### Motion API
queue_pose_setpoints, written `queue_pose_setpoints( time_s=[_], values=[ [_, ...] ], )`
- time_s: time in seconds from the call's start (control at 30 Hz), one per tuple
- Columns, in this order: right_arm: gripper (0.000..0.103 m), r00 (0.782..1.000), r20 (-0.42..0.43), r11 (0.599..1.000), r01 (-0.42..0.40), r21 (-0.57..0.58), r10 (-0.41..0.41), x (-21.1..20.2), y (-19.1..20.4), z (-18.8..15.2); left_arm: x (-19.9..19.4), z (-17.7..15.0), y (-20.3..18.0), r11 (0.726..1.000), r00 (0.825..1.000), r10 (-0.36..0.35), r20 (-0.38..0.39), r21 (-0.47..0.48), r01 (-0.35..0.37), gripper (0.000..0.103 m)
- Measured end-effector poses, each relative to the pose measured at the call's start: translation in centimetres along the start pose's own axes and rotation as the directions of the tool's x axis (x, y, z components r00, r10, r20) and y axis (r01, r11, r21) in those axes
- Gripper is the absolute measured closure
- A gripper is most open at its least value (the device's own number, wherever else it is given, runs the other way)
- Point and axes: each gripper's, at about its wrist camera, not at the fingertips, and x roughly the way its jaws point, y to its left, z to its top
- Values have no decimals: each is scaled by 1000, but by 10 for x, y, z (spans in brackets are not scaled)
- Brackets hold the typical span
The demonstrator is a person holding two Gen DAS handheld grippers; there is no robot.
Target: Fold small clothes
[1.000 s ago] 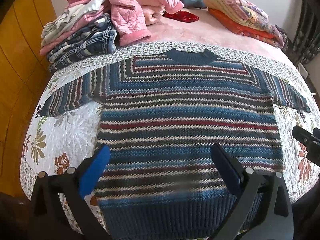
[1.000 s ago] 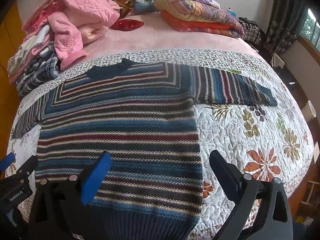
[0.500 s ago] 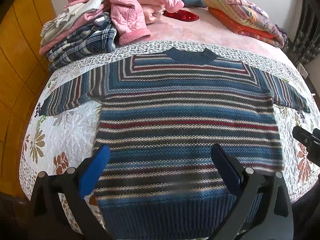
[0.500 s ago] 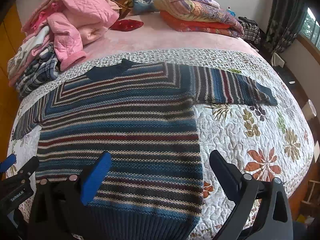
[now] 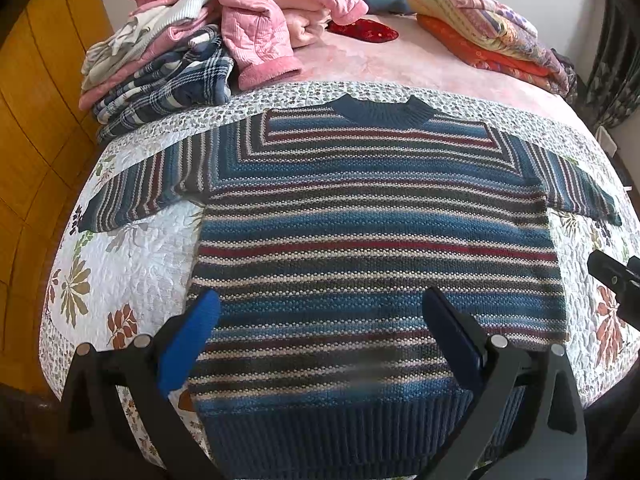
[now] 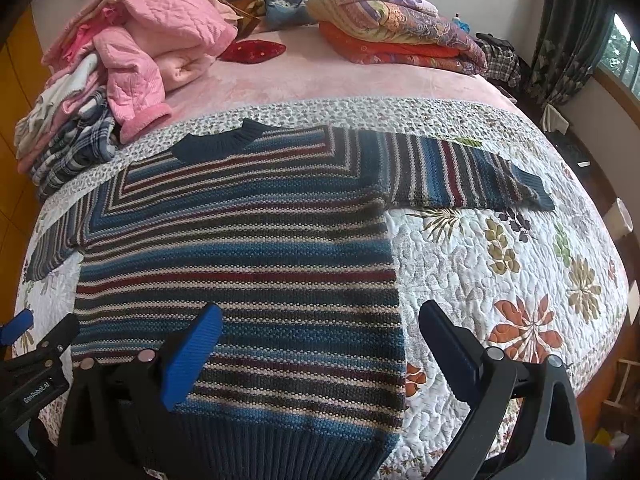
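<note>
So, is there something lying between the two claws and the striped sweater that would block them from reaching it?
Nothing visible blocks them. The striped sweater lies flat and uncovered on the floral quilt, with the open left claw and the open right claw directly above its lower part. The clothes pile sits apart, beyond the collar.

- sweater (image 5: 376, 240): coarse, nubbly knit with ribbed hem and collar
- quilt (image 6: 500, 264): stitched, puckered matt cloth
- blanket (image 6: 320, 76): soft pink plush
- left gripper (image 5: 320, 320): matt black plastic, ridged blue pads, metal pins
</note>
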Motion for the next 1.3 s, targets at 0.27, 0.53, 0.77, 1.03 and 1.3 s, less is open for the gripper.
queue_pose_setpoints(
  time_s=[0.27,0.53,0.77,1.03,1.3],
  values=[
    [4,1000,5,1000,2,0,-2,-2,1,1,1,-1,1,1000,1000,2,3,4,-2,3],
    [4,1000,6,1000,0,1,0,-2,0,1,2,-1,-1,1000,1000,-1,0,5,1,3],
    [4,1000,3,1000,-23,21,23,1,-13,14,9,5,-5,1000,1000,-24,-9,-5,24,3],
    [4,999,-48,961,6,277,7,26,-138,82,26,35,-22,1000,1000,-6,-1,-17,6,3],
    [4,987,-140,856,136,498,-76,102,-333,124,48,73,-105,996,998,-47,33,81,44,3]
  ],
)
